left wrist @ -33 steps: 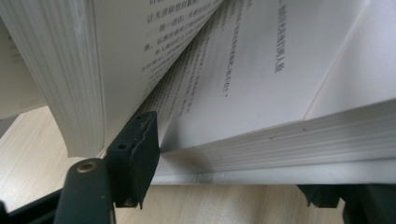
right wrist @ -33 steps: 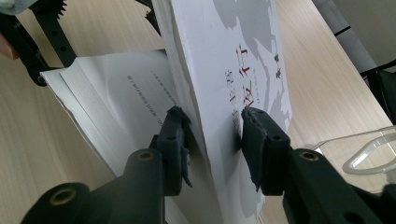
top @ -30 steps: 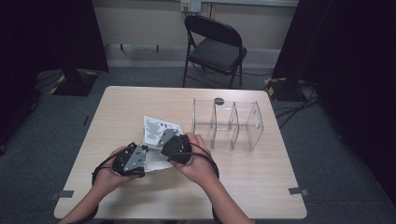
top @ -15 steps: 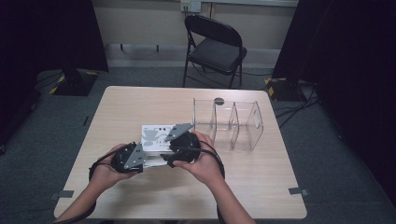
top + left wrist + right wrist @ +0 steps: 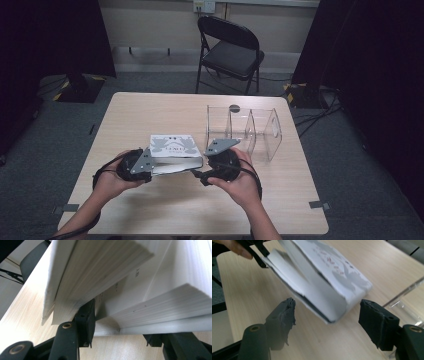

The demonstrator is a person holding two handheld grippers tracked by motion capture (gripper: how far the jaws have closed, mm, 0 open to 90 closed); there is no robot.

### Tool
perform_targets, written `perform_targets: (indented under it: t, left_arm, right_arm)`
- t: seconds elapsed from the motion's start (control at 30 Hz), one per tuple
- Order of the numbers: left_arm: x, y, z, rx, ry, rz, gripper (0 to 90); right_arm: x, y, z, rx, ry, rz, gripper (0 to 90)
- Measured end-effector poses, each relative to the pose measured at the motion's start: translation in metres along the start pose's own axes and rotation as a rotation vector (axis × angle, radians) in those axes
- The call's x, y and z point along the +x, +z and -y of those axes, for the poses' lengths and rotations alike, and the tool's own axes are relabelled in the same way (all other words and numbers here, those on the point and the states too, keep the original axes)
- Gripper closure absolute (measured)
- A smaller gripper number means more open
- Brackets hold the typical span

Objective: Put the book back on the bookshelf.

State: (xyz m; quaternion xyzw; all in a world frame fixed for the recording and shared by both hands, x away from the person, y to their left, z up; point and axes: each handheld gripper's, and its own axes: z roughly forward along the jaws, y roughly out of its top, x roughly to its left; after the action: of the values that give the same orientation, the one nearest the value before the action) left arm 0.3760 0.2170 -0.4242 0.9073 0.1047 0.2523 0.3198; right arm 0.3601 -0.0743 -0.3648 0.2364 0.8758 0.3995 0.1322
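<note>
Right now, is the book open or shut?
Partly open. In the left gripper view the book's pages gape apart in two stacks, and one jaw of the left tool sits in that gap.

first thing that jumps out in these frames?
The thick white paperback book held up off the pale wooden table near its middle, pages fanning open. The left gripper clamps one end of it, while the right gripper sits at the other end with jaws open on either side of the spine. Behind, a clear acrylic divided organiser stands on the table's right half.
</note>
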Motion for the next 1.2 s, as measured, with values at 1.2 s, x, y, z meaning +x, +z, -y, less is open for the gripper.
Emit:
perform_targets:
  t: [1.2]
  left_arm:
    - [0.015, -0.021, -0.015, 0.073, -0.042, 0.08, 56.4]
  right_arm:
    - [-0.011, 0.069, 0.11, 0.12, 0.124, 0.02, 18.4]
